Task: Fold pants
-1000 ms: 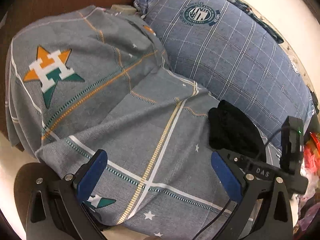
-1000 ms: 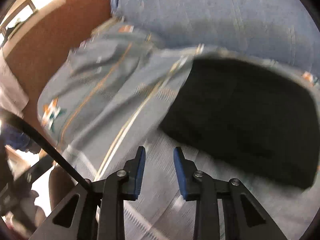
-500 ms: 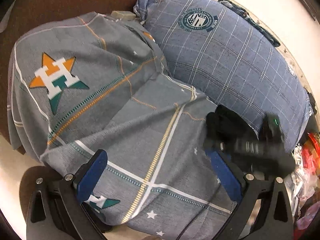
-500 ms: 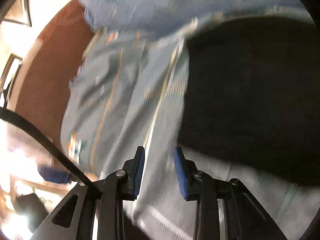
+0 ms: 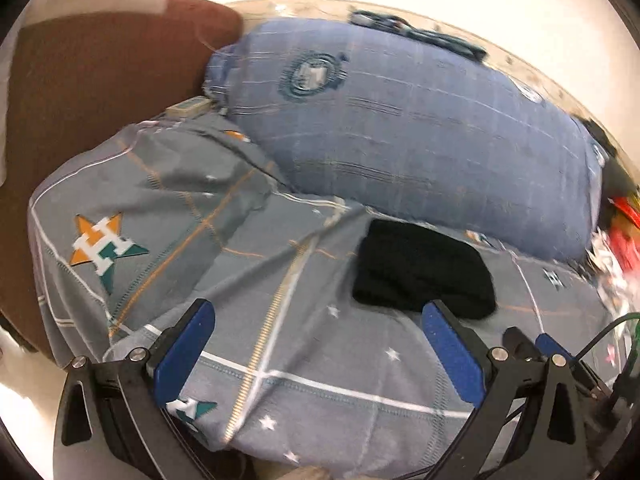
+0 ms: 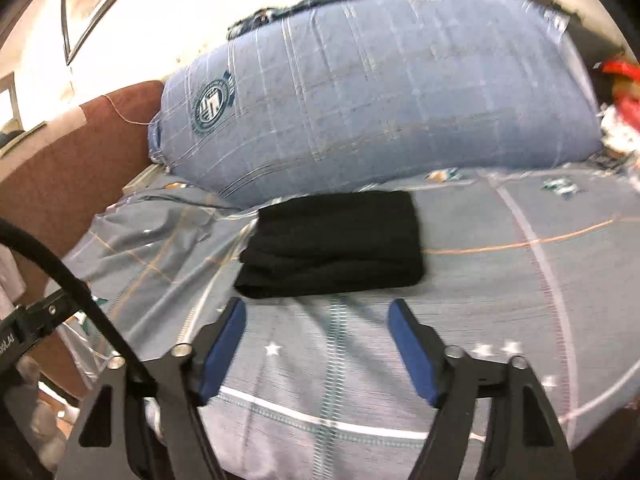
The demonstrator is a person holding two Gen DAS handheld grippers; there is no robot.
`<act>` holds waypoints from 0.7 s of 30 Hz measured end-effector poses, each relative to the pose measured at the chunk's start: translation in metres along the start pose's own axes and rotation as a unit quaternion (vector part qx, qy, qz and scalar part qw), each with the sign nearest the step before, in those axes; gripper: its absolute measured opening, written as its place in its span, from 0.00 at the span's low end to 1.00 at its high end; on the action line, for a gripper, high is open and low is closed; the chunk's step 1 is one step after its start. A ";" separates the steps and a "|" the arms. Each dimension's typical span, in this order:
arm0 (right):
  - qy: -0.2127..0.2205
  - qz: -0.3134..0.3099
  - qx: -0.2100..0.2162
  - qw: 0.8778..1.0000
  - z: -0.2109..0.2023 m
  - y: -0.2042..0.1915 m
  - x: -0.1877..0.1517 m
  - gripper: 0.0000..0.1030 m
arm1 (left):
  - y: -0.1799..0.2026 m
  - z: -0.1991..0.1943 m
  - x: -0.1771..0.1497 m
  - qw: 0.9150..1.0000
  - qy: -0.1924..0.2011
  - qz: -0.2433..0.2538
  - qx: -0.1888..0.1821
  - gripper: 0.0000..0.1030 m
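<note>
The black pants (image 5: 424, 270) lie folded into a compact rectangle on the grey patterned bedsheet (image 5: 280, 340), just in front of the blue pillow. In the right wrist view the pants (image 6: 336, 244) sit just beyond my fingertips. My left gripper (image 5: 316, 316) is open and empty, hovering above the sheet near the pants' front edge. My right gripper (image 6: 318, 312) is open and empty, a short way in front of the folded pants. The right gripper's tip (image 5: 532, 344) shows at the lower right of the left wrist view.
A large blue plaid pillow (image 5: 420, 132) lies against the wall behind the pants. A brown headboard (image 5: 88, 92) stands at the left. Red and mixed clutter (image 5: 624, 232) sits at the right edge. The bed edge runs along the bottom left.
My right gripper has opened and pulled back from the pants, which now lie free on the sheet. Both cameras have tilted up and drawn away.
</note>
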State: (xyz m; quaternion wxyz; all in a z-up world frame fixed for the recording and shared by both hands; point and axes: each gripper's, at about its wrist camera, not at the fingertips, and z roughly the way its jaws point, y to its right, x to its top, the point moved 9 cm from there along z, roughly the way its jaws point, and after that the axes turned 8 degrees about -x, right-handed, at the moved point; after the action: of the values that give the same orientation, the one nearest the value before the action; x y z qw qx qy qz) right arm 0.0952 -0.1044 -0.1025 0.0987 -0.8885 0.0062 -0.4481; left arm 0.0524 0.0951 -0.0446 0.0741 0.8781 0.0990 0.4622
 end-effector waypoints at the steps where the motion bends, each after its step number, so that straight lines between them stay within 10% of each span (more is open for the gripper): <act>1: 0.003 -0.007 -0.006 1.000 -0.006 0.002 -0.001 0.80 | 0.007 0.000 -0.002 1.000 -0.006 0.002 -0.006 1.00; 21: 0.006 -0.031 -0.034 0.999 -0.030 0.016 -0.024 0.84 | 0.060 -0.005 -0.025 0.997 -0.026 0.079 0.007 1.00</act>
State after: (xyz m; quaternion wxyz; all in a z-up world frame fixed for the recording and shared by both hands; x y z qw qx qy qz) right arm 0.0588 -0.1229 -0.1069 0.0540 -0.8884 -0.0057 -0.4559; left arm 0.0410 0.0307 -0.0488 0.0339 0.8953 0.0308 0.4432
